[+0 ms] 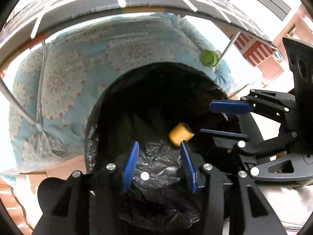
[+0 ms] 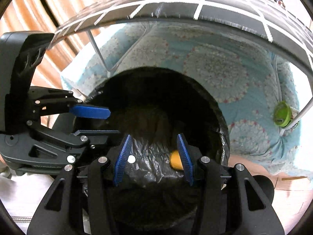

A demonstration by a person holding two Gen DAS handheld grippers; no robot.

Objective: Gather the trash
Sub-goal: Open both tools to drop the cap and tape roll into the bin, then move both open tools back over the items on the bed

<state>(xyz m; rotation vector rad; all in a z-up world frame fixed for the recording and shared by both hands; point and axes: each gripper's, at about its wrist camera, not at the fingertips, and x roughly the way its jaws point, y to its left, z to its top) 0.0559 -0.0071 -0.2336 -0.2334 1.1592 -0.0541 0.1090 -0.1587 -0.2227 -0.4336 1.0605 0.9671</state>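
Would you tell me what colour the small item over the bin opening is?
The small item is yellow-orange, clearest in the left wrist view, over the black-lined bin.

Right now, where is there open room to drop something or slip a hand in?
The far half of the black-lined bin mouth is open. Its near side is crowded: left gripper, right gripper, yellow piece. The blue quilt left of the bin lies bare.

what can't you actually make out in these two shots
- Bin bottom: both views, lost in shadow inside the black liner; any other trash there cannot be seen.
- Yellow object: motion-blurred in the left wrist view, half hidden behind the right claw finger in the right wrist view; what it is stays unclear.
- Green lid: too small to read.
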